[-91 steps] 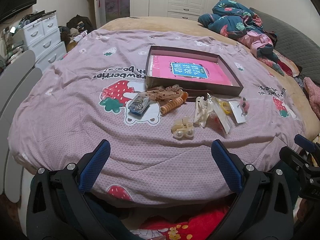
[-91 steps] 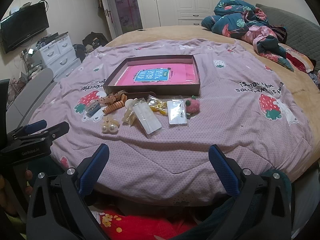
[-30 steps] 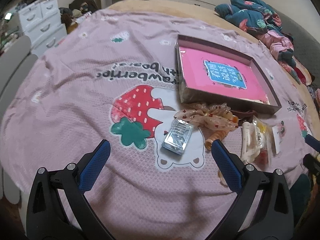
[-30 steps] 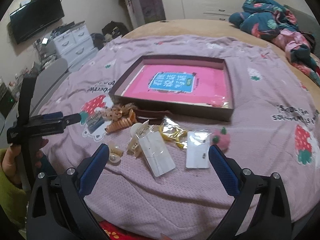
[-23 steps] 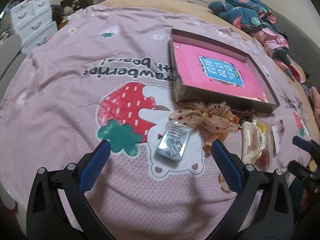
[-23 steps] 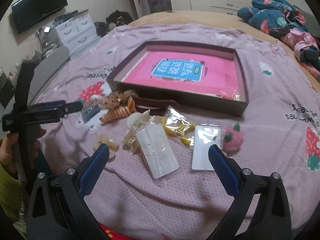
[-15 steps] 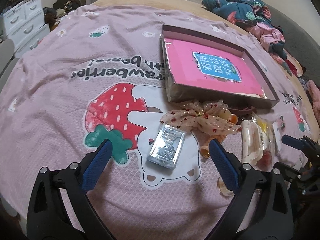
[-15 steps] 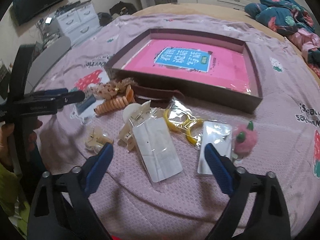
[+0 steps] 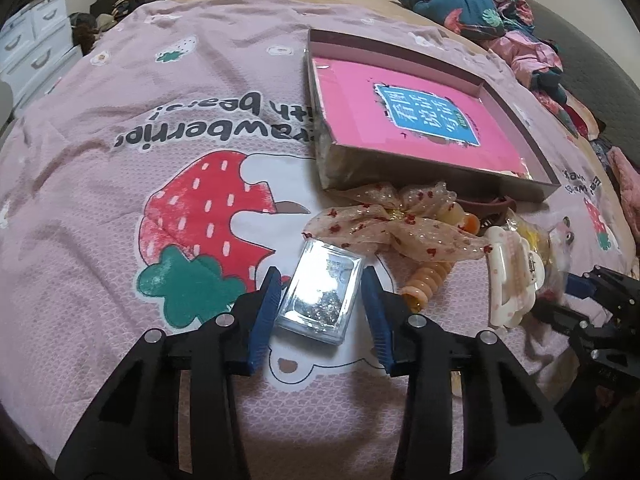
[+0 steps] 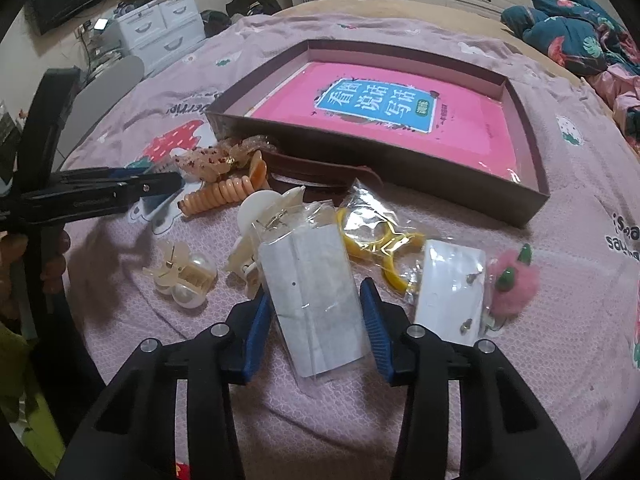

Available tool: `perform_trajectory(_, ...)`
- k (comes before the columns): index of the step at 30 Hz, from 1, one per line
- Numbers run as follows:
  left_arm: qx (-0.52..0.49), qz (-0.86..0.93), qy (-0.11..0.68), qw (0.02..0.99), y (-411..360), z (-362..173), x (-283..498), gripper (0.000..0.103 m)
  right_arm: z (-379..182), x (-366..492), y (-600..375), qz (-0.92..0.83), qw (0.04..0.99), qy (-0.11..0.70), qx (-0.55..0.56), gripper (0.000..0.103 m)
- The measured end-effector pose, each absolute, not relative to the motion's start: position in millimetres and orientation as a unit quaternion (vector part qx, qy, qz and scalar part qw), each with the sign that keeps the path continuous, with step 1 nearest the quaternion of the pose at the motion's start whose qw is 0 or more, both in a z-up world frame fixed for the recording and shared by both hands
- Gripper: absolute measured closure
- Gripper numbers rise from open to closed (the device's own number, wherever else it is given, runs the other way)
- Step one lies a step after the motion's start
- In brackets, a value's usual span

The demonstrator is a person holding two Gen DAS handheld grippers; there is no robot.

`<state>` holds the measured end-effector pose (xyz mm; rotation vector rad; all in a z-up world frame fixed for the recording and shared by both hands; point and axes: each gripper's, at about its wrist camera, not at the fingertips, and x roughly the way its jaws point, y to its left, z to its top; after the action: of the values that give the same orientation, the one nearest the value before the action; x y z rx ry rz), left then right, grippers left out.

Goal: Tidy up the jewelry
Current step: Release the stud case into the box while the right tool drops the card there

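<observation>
Left wrist: glittery packet point(image 9: 322, 298) lies between the closing left gripper point(image 9: 320, 294).

The pink bedspread point(image 9: 120, 208) bears upside-down black lettering, "strawberries" only partly legible. The pink book point(image 10: 400, 120) in the far box carries a blue label point(image 10: 376, 106) reading 看图说话写话.

The brown strap point(image 10: 316, 174) lies half hidden under the clear packets point(image 10: 362, 216).
</observation>
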<state>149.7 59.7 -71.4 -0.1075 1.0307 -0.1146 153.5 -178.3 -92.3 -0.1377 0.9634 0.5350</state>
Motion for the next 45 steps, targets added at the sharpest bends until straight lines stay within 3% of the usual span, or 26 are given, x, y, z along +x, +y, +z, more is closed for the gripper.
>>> perform_trajectory(17,-0.057,-0.070,0.463,0.882,51.8,-32.9,117.2,0.074,-39.3,135.4,-237.2,0.217,0.885,0.411,-0.004,0.062)
perform_trajectory(29,-0.039,-0.088,0.414,0.905,27.3,19.5,154.1,0.074,-10.4,152.6,-268.2,0.180,0.906,0.383,-0.001,0.062)
perform_trajectory(45,-0.049,-0.074,0.432,0.897,9.8,-1.2,233.2,0.074,6.0,235.4,-253.6,0.171,0.915,0.366,-0.006,0.062)
